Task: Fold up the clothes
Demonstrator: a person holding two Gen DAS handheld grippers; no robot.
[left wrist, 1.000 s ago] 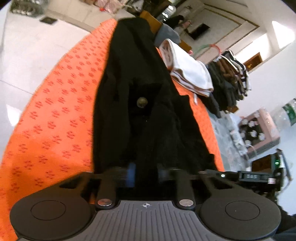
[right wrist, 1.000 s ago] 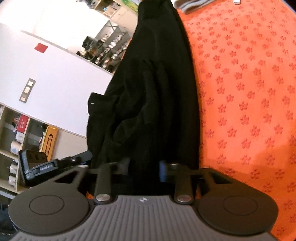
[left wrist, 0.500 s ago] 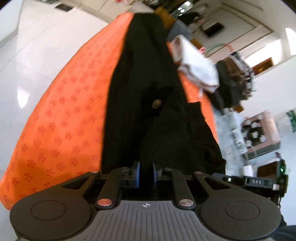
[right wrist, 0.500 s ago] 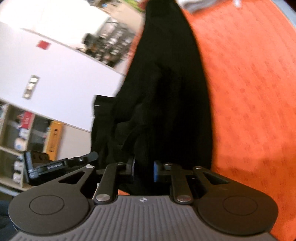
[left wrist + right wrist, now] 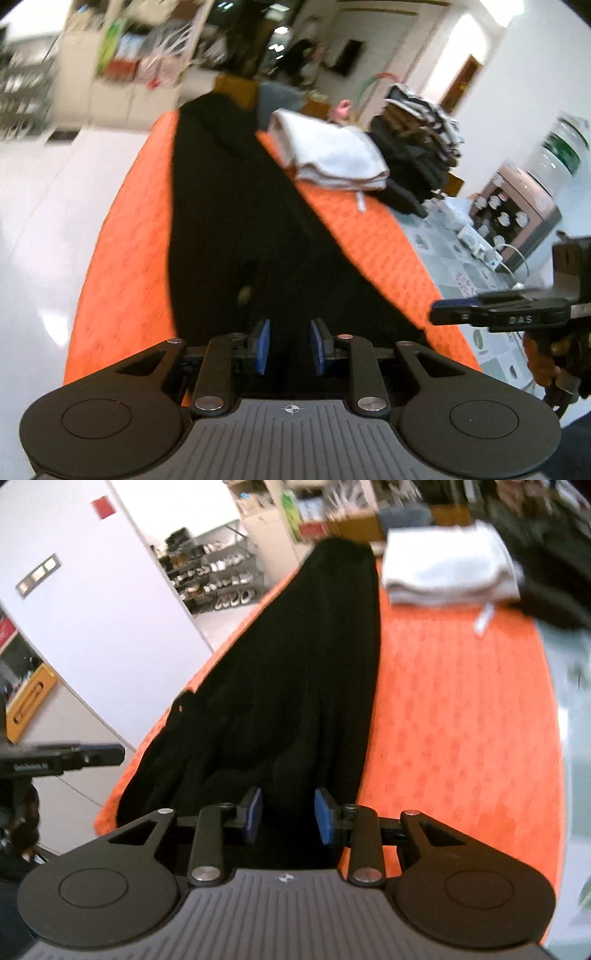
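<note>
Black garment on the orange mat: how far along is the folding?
Done: a folded white garment and a dark pile sit at the mat's far side. In hand: the black garment lies as a long strip; both the left hand-held gripper and the right hand-held gripper are open at its near end. Left: folding it shorter and stacking it.

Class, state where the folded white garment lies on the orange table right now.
In both wrist views the folded white garment lies at the far end of the orange table, between the long black garment and the dark clothes pile.
</note>
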